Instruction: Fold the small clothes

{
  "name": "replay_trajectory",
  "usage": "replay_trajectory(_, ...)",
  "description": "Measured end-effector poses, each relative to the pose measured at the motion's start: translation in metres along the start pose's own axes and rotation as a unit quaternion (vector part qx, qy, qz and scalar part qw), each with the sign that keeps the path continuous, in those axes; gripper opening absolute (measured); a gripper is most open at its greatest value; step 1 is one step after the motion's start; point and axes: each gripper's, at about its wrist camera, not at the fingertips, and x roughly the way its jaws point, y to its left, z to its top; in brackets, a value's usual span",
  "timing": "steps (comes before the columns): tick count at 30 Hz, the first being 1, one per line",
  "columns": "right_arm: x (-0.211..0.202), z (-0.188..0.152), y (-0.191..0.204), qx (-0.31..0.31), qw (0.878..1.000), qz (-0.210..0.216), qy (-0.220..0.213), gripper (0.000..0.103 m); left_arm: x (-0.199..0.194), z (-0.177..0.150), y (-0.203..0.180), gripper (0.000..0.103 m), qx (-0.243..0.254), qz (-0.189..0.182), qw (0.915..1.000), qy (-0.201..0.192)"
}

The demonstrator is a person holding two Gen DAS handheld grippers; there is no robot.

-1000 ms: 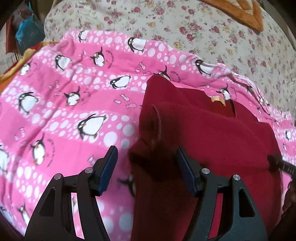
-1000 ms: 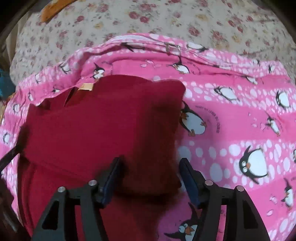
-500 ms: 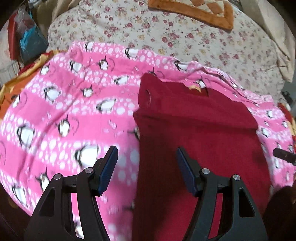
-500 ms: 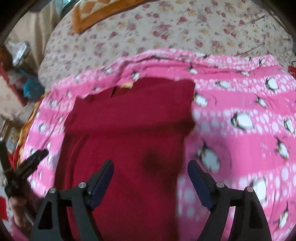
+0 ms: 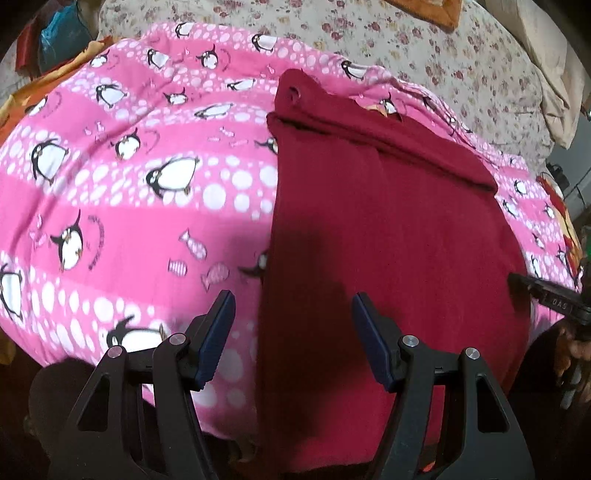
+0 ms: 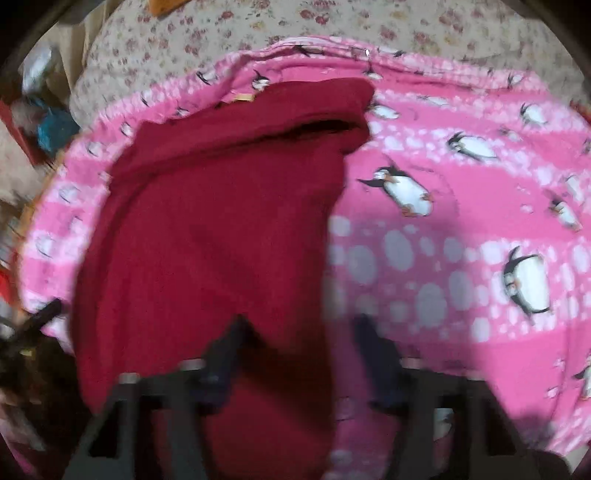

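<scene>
Garment runs off frame; left jaws spread, blurred right jaws apparently closing, empty.

A pink blanket printed with penguins, white dots and small fish is lying spread across the bed, its far hem showing as a stitched edge in the right wrist view. Beyond it a cream floral bedspread is covering the rest of the bed. An orange-bordered cushion or mat is sitting at the far edge. Off to the left, a blue plastic bag is resting among blurred clutter, and orange-yellow cloth is peeking out beside the blanket's edge.
</scene>
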Motion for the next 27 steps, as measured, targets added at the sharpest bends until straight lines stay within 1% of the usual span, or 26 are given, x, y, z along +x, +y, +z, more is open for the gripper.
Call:
replay_trajectory(1,-0.005,-0.001,0.002,-0.020,1.000,-0.001,-0.010,0.033,-0.001,-0.003,0.001,0.066,0.001,-0.001,1.0000,0.001)
replay_trajectory(2,-0.009,-0.002,0.004,-0.034,0.999,-0.001,-0.016,0.016,-0.001,-0.006,0.003,0.066,0.001,-0.001,1.0000,0.003)
replay_trajectory(3,-0.016,-0.003,0.003,-0.039,0.999,-0.007,-0.024,0.012,0.000,-0.009,0.005,0.066,0.001,-0.001,1.0000,0.006)
replay_trajectory(5,-0.021,-0.003,-0.002,-0.037,0.998,-0.022,-0.036,0.012,0.003,-0.013,0.011,0.066,-0.006,-0.002,0.9998,0.019)
replay_trajectory(9,-0.029,-0.008,-0.014,0.002,0.999,0.027,-0.024,0.012,0.003,-0.022,0.024,0.066,-0.029,-0.019,0.9987,0.036)
replay_trajectory(10,-0.029,-0.012,-0.016,0.015,0.999,0.049,-0.013,0.014,0.002,-0.024,0.026,0.066,-0.032,-0.023,0.9985,0.039)
replay_trajectory(11,-0.029,-0.015,-0.017,0.023,0.998,0.066,0.003,0.030,0.002,-0.026,0.026,0.066,-0.033,-0.025,0.9983,0.041)
replay_trajectory(12,-0.028,-0.020,-0.017,0.026,0.997,0.074,0.022,0.059,0.002,-0.027,0.026,0.066,-0.034,-0.027,0.9981,0.043)
replay_trajectory(13,-0.028,-0.026,-0.016,0.023,0.996,0.073,0.036,0.069,0.002,-0.030,0.026,0.066,-0.034,-0.030,0.9979,0.046)
replay_trajectory(14,-0.029,-0.032,-0.014,0.015,0.997,0.069,0.045,0.071,0.003,-0.031,0.025,0.066,-0.033,-0.031,0.9978,0.048)
replay_trajectory(15,-0.029,-0.037,-0.012,0.008,0.997,0.063,0.052,0.071,0.004,-0.033,0.024,0.066,-0.031,-0.031,0.9978,0.049)
replay_trajectory(16,-0.028,-0.043,-0.011,0.002,0.997,0.058,0.060,0.071,0.005,-0.034,0.023,0.068,-0.029,-0.031,0.9979,0.049)
replay_trajectory(17,-0.026,-0.049,-0.010,-0.001,0.996,0.058,0.071,0.071,0.006,-0.034,0.022,0.071,-0.028,-0.032,0.9979,0.048)
replay_trajectory(19,-0.021,-0.058,-0.009,0.000,0.994,0.065,0.086,0.071,0.006,-0.036,0.021,0.072,-0.029,-0.035,0.9979,0.047)
replay_trajectory(21,-0.018,-0.066,-0.002,-0.019,0.994,0.056,0.091,0.071,0.006,-0.037,0.021,0.072,-0.027,-0.040,0.9974,0.052)
replay_trajectory(22,-0.021,-0.069,0.002,-0.029,0.994,0.060,0.089,0.071,0.005,-0.038,0.022,0.072,-0.025,-0.045,0.9970,0.057)
replay_trajectory(23,-0.023,-0.071,0.007,-0.034,0.992,0.077,0.090,0.071,0.006,-0.039,0.022,0.072,-0.023,-0.050,0.9966,0.061)
replay_trajectory(24,-0.021,-0.070,0.012,-0.034,0.989,0.104,0.094,0.071,0.006,-0.041,0.022,0.072,-0.021,-0.054,0.9963,0.064)
replay_trajectory(25,-0.020,-0.072,0.014,-0.036,0.988,0.116,0.099,0.071,0.007,-0.043,0.022,0.072,-0.018,-0.054,0.9963,0.064)
replay_trajectory(27,-0.014,-0.073,0.021,-0.055,0.988,0.101,0.107,0.071,0.009,-0.045,0.020,0.072,-0.013,-0.051,0.9965,0.064)
